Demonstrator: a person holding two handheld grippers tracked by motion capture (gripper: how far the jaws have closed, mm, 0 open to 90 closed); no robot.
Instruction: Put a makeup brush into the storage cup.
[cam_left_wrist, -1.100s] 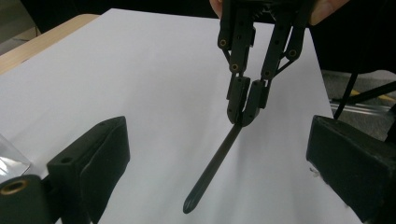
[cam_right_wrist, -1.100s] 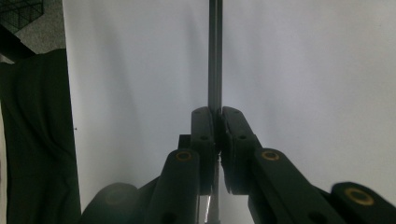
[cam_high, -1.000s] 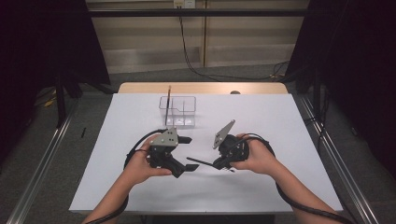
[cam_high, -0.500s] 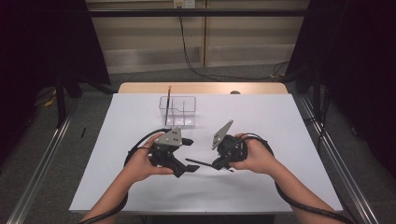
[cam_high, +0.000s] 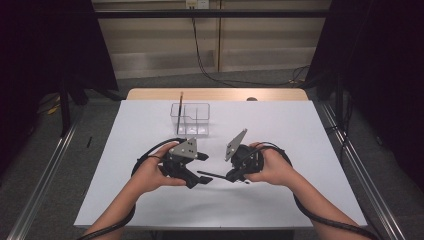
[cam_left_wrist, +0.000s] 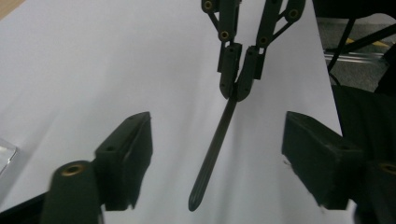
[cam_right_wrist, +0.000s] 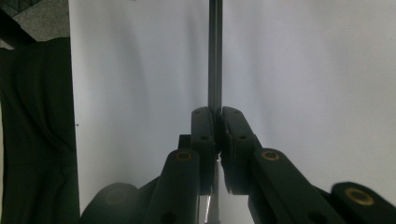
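My right gripper (cam_high: 231, 176) is shut on one end of a thin black stick (cam_high: 215, 175), which it holds level just above the white table (cam_high: 300, 130). In the right gripper view the stick (cam_right_wrist: 215, 56) runs straight out from the closed right gripper (cam_right_wrist: 217, 116). My left gripper (cam_high: 200, 181) faces it, jaws apart. In the left gripper view the stick (cam_left_wrist: 212, 154) hangs free between the left gripper (cam_left_wrist: 219, 135) pads (cam_left_wrist: 135, 144), touching neither, and the right gripper (cam_left_wrist: 240, 79) grips its far end. The left jaws have just been closing around the stick.
A clear plastic box (cam_high: 190, 119) stands at the back middle of the table, with another thin stick (cam_high: 180, 107) upright at its left corner. Cables trail from both grippers toward the front edge. Metal rails run along both sides of the table.
Both hands stay where they were. The left gripper's jaws look slightly narrower around the stick than before.
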